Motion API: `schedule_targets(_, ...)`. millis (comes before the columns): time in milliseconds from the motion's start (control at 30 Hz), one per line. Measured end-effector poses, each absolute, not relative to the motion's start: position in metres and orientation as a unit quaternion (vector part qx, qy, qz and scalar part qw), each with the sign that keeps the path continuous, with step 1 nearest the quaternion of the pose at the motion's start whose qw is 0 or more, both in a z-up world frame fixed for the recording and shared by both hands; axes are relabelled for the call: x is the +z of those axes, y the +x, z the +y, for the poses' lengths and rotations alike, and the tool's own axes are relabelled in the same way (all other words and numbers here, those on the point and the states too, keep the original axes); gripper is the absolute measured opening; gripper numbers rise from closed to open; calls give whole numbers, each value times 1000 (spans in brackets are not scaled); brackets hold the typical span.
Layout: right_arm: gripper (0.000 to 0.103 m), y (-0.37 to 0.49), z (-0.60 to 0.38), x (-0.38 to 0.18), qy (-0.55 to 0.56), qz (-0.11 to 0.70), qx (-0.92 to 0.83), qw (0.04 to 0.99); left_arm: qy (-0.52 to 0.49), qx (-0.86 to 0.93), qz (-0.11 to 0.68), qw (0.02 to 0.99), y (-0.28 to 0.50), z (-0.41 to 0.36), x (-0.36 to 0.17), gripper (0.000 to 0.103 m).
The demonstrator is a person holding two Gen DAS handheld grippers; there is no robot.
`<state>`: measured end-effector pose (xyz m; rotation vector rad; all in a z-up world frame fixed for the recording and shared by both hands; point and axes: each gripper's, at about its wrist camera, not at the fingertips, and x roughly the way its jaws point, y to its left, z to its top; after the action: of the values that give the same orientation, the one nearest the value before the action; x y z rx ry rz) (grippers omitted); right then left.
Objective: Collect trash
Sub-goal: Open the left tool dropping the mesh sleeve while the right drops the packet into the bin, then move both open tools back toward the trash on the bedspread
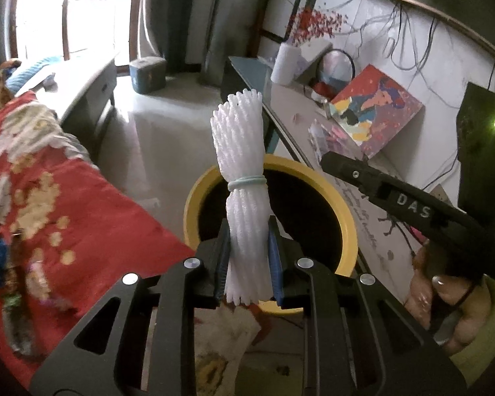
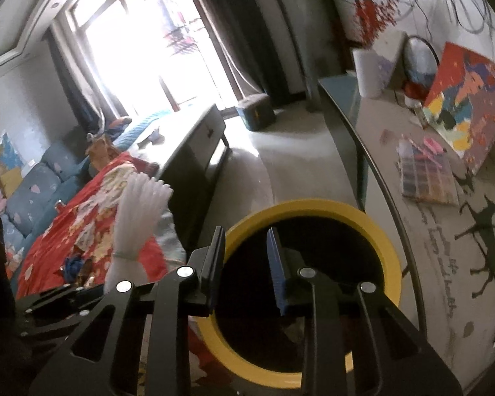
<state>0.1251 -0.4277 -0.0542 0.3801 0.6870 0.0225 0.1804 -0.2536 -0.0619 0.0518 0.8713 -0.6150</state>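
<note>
Red floral bedspread (image 1: 92, 204) lies left; grey printed desk (image 2: 445, 264) w/ a colourful painted canvas (image 2: 468, 105) on the right. Round yellow-rimmed trash bin (image 2: 313, 208) sits btwn them, dark inside. Left gripper (image 1: 249, 264) jaws pinch a white foam-net bundle (image 1: 241, 151) upright above the bin's rim, w/ a pale rubber band (image 1: 247, 182) round its middle. Right gripper (image 2: 246, 264) jaws spread, holding nothing, over the bin opening.

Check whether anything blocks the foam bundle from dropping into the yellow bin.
Nothing visible does. The left tool is shut on the foam net bundle, with the yellow bin mouth open beyond it. The right tool stands open over the bin, holding nothing.
</note>
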Motion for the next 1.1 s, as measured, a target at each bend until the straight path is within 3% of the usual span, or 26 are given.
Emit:
schedule_targets(200, 26, 128, -439, -66, 194, 350, -2, 917, 42, -302, 441, 844, 195, -279, -89, 21)
schedule_targets(433, 32, 131, -449, -78, 203, 361, -14, 910, 45, -303, 451, 838, 201, -286, -100, 51)
schedule_targets(533, 42, 131, -450, -79, 203, 362, -18, 909, 40, -296, 451, 841, 202, -282, -99, 58)
schedule_targets(767, 70, 129, -445, -74, 197, 356, -22, 913, 21, -265, 433, 861, 203, -261, -81, 92)
schedule_targets(1100, 81, 125, -432, -58, 192, 341, -14, 920, 6, -224, 419, 880, 196, -232, -63, 92)
